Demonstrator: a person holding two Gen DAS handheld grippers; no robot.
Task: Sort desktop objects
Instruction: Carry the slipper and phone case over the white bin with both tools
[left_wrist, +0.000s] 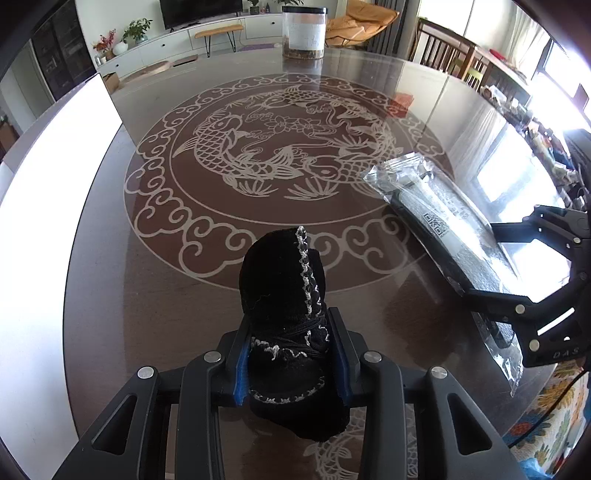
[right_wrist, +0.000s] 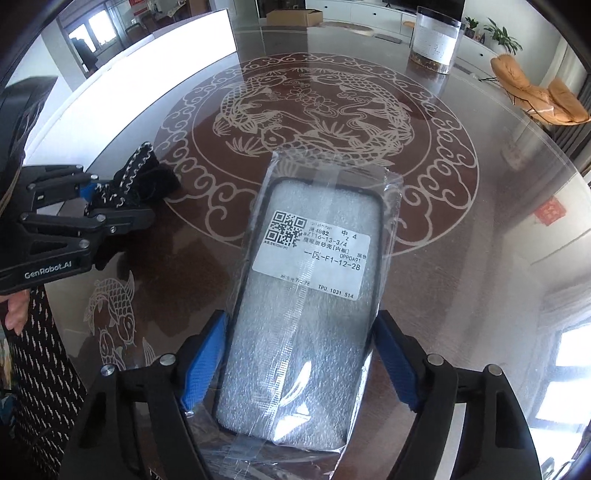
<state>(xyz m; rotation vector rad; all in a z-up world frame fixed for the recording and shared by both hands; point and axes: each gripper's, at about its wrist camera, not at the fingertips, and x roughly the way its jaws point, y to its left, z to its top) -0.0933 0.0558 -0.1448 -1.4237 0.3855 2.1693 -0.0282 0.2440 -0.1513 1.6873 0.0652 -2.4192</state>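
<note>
In the left wrist view, the left gripper (left_wrist: 291, 354) fills the bottom centre of the frame. Its blue-padded fingers (left_wrist: 241, 363) are closed on a rolled black knitted item with white stitching (left_wrist: 284, 295), which stands up between them over the dark glass-topped desk (left_wrist: 166, 277) with its pale carp pattern. To the right of that frame, a phone case in a clear plastic sleeve (left_wrist: 443, 225) lies tilted, its near end caught by the other gripper at the right edge. A clear jar (left_wrist: 304, 31) stands at the far edge of the desk, top centre.

In the right wrist view, the left gripper and its knitted bundle appear at middle left. In the centre, the sleeved phone case, bearing a white label with a square code, runs from mid-frame down to the bottom. The right gripper (right_wrist: 299, 362) straddles it: the fingers (right_wrist: 203, 354) are set wide, their pads pressing the case's two long sides.

Sorting looks to be at an early stage: both items are gripped but neither is set down anywhere, and no bin or sorted pile is visible.
</note>
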